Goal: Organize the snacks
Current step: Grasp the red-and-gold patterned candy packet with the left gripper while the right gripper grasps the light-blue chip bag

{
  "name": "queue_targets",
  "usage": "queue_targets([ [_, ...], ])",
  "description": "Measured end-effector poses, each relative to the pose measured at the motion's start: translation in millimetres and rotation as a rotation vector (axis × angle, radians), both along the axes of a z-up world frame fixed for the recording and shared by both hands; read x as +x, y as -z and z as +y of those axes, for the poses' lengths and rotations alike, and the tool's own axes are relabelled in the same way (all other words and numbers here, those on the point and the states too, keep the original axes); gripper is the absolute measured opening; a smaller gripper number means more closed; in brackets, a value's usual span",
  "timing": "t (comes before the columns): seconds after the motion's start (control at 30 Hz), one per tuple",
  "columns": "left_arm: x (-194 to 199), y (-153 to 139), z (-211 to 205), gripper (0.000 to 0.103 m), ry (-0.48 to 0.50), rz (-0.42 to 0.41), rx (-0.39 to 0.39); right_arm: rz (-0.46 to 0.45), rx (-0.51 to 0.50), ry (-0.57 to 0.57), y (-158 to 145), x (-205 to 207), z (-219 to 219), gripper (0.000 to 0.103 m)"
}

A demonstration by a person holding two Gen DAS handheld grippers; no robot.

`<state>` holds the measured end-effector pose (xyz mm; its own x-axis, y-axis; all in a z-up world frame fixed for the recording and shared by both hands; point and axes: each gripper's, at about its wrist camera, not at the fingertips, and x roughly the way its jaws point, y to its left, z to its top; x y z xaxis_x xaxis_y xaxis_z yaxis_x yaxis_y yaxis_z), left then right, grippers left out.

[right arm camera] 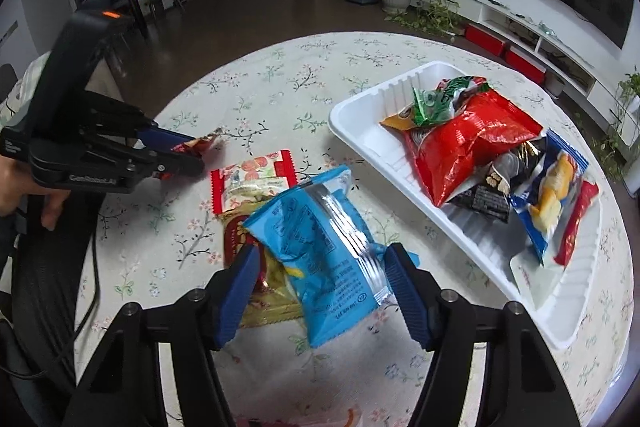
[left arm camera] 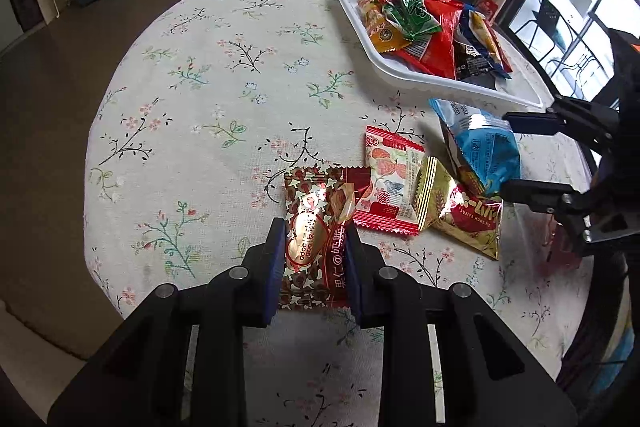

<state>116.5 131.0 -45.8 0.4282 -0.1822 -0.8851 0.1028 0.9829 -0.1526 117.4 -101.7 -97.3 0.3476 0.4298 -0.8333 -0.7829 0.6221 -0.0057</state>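
left gripper (left arm camera: 312, 239): pads pressed on both sides of a brown packet (left arm camera: 316, 223), jaws narrow; it points steeply down at the table
brown packet writing: "adoc" in small letters plus chinese characters on a red band; a nut picture near the top
right gripper (right arm camera: 320, 267): jaws about halfway apart, a blue bag (right arm camera: 320, 259) between the pads; the pad at 3 o'clock meets the bag's silver edge, the pad at 9 o'clock looks just clear of it, so a firm hold cannot be told
blue bag writing: small print on the back, too fine to read
gold packet (left arm camera: 464, 215): lies under the blue bag, reads "fujiya home" below japanese letters
red-edged packet (left arm camera: 392, 183): flat on the tablecloth (left arm camera: 224, 99), between the brown packet and the gold one, touching both; red seal marks and a bird
tray (right arm camera: 360, 131): white, at 2 o'clock from the right gripper, heaped with red, green, orange, black and blue packets
hand (right arm camera: 24, 187): at 9 o'clock in the right wrist view, wrapped round the left gripper's handle marked "genrobot.ai"
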Motion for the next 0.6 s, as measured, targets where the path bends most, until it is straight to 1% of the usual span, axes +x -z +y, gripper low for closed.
queue_targets([
  [0.13, -2, 2, -6, 0.025, 0.026, 0.002, -0.002, 0.0, -0.06, -0.009, 7, 12, 7, 0.069],
  [0.23, -2, 2, -7, 0.024, 0.032, 0.004, -0.01, -0.005, -0.066, -0.012, 5, 16, 8, 0.069],
  [0.3, -1, 2, -7, 0.025, 0.032, 0.004, -0.016, 0.008, -0.067, -0.04, 2, 17, 8, 0.075],
  [0.43, -1, 2, -6, 0.025, 0.034, 0.006, -0.023, 0.0, -0.153, -0.131, 9, 16, 25, 0.076],
  [0.53, 0, 3, -5, 0.025, 0.034, 0.008, -0.031, 0.027, -0.177, -0.153, 16, 23, 35, 0.074],
  [0.6, 0, 3, -4, 0.025, 0.033, 0.009, -0.039, 0.054, -0.187, -0.159, 23, 29, 39, 0.067],
])
